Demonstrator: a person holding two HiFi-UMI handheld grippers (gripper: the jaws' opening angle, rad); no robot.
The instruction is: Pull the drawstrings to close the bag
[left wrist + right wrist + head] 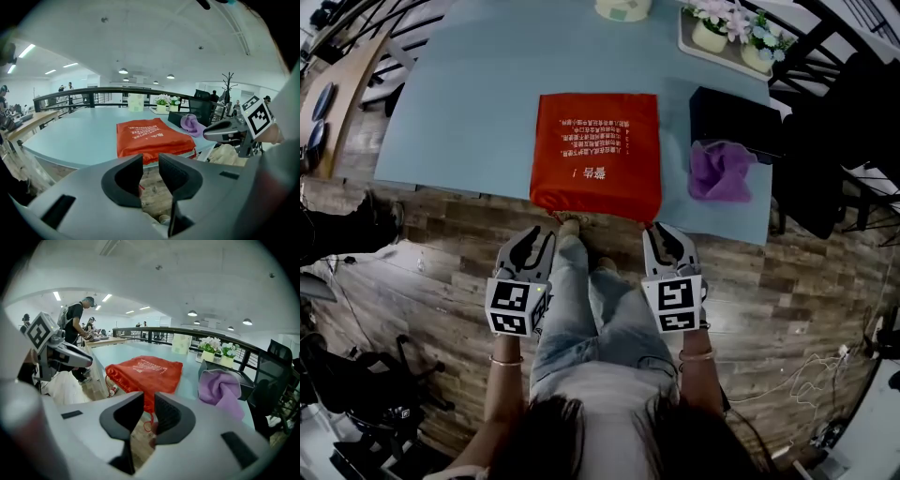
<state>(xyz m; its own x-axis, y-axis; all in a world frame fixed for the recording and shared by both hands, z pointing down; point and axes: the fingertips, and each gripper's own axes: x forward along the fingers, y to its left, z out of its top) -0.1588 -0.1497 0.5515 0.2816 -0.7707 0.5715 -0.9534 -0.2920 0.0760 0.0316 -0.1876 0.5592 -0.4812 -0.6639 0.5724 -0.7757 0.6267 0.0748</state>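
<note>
**Desk:** Pale blue worktop [469, 112] over a wood-plank floor [441, 244]. Is that the setting?

**Photographer:** Yes, shot steeply from above. The red drawstring bag [598, 150] lies flat at the worktop's near edge, white print facing up. Its gathered mouth sits right at that edge, toward the person.

**Desk:** Where are the tools?

**Photographer:** Both are off the worktop, at 6 o'clock from the bag, over the floor. The left gripper [528, 246] is at about 7 o'clock of the bag's mouth and the right gripper [668, 242] at about 5 o'clock. They are near the bag but apart from it.

**Desk:** Do they have hold of anything?

**Photographer:** No. In each gripper's own view the jaws stand a narrow gap apart, with nothing pinched between the pads. Through the right gripper's gap, a red drawstring [151, 417] hangs slack from the bag's corner, beyond the jaws and below the worktop's edge.

**Desk:** What else is on the worktop?

**Photographer:** A crumpled purple cloth [719, 171] at 3 o'clock from the bag, lying against a black box [736, 117]. There are potted flowers [727, 28] on a tray at 1 o'clock, at the far edge.
</note>
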